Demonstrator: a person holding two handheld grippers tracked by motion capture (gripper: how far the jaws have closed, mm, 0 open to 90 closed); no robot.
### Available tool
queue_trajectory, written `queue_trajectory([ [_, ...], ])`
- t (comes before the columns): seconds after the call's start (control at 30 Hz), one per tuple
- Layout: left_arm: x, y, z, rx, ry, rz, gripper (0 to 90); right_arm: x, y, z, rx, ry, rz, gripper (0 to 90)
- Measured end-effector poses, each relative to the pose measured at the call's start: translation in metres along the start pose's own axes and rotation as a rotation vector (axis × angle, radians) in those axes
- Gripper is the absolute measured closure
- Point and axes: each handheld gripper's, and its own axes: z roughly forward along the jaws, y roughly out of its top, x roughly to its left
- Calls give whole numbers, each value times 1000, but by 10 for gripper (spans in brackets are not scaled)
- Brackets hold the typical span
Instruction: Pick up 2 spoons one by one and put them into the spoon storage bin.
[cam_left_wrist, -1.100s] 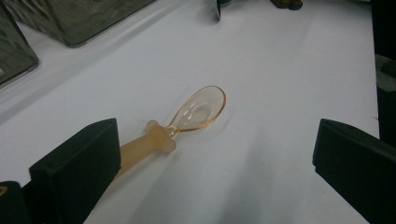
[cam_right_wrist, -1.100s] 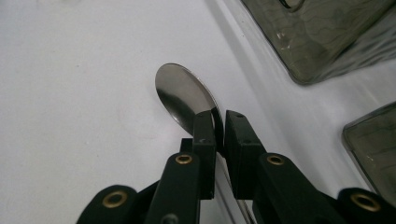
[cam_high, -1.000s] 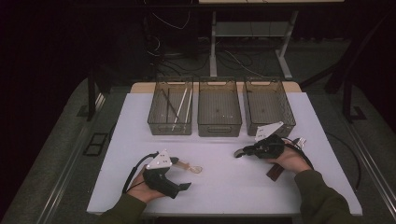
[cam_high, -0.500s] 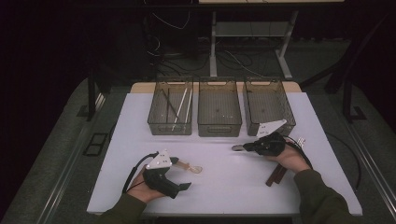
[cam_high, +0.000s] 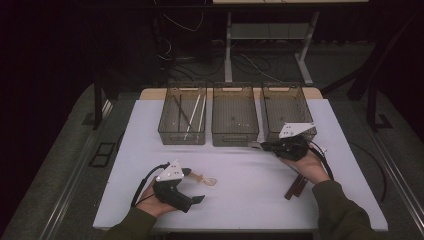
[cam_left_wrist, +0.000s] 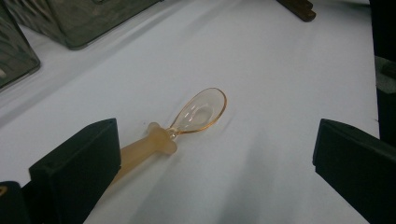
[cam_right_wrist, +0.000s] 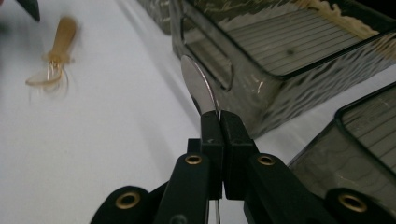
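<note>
My right hand-held gripper (cam_right_wrist: 219, 116) is pressed together on a metal spoon (cam_right_wrist: 198, 88) — the bowl sticks out past the pads, edge-on, and the handle runs down between the jaws. In the high view this hand-held gripper (cam_high: 263, 145) hangs just in front of the gap between the middle bin (cam_high: 235, 135) and the right bin (cam_high: 270, 107), with the spoon (cam_high: 255, 145) pointing left toward the middle bin's front wall. Spoon is off the counter (cam_high: 250, 180), carried.

My left hand-held gripper (cam_high: 196, 186) sits low near the front edge of the counter, jaws spread wide. An amber spoon (cam_left_wrist: 180, 126) lies flat on the counter between them — its handle runs back close beside the left jaw, and I cannot tell whether it touches; the bowl faces up and points away from me. Right jaw stands well apart from it.

The left bin (cam_high: 182, 135) holds a few thin sticks (cam_high: 192, 115). A dark brown bar (cam_high: 296, 186) lies on the counter just beside my right wrist.
</note>
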Motion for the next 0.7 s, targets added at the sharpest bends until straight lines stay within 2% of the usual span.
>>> queue_trajectory([
  [0.1,1,0,-1,-4,-3,1,0,-1,2,-3,-34,-13,44,893],
  [0.33,1,0,0,0,0,0,0,-3,9,-7,-97,-43,111,892],
  [0.7,1,0,0,-3,1,-2,0,-2,29,-9,-139,-90,133,892],
])
